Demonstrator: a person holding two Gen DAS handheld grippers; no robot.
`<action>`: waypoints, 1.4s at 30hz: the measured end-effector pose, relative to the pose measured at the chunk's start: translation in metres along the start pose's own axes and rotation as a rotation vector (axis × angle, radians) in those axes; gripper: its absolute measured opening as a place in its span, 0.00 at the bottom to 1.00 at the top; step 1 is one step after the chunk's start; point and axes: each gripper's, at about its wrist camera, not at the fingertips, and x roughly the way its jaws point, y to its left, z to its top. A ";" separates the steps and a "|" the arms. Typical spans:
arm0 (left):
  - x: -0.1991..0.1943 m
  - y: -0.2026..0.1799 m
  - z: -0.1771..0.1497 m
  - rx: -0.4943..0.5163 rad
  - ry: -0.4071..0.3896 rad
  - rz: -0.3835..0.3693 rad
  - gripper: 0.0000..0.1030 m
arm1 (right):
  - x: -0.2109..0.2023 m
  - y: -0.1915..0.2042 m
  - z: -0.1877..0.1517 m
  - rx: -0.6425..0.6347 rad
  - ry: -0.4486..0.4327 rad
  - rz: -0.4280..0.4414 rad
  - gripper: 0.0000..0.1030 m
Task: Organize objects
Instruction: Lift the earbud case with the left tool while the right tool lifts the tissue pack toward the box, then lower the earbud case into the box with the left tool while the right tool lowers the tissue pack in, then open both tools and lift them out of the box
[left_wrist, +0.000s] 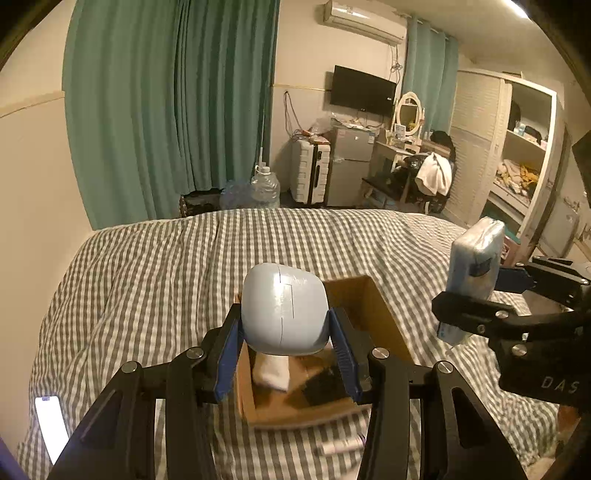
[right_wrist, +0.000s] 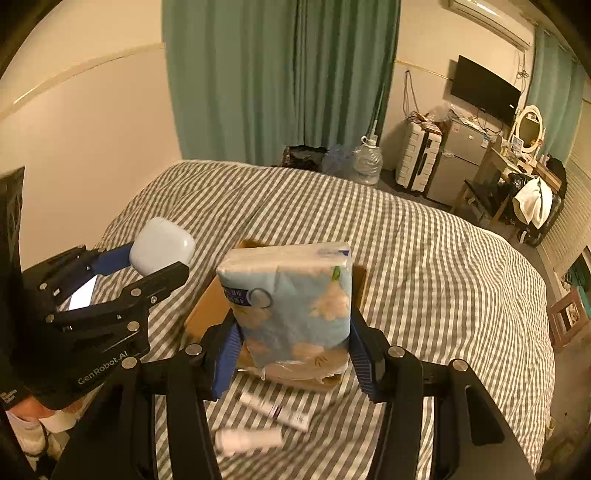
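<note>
Blue tissue pack (right_wrist: 291, 306) upright, seemingly lengthwise vertical

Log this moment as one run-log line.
left gripper: shut on mouse over box | right gripper: shut on tissue pack | tubes on bed

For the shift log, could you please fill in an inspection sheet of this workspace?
Surface: bed with striped cover.
Job's things: open cardboard box holding a white cloth; tissue pack; pale blue case.
Clutter: two white tubes near the box; lit phone.
Grippers: left gripper shut on the case; right gripper shut on the pack.
Cables: wires on the far wall.
Surroundings: green curtains, television, fridge, suitcase.
</note>
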 end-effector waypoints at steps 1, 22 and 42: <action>0.008 0.000 0.003 0.004 0.006 0.004 0.46 | 0.009 -0.004 0.006 0.006 0.002 0.003 0.51; 0.177 0.006 -0.053 0.042 0.221 0.013 0.46 | 0.196 -0.036 -0.007 0.056 0.223 0.035 0.51; 0.131 -0.006 -0.035 0.081 0.141 0.032 0.81 | 0.141 -0.034 0.004 0.133 0.107 -0.018 0.80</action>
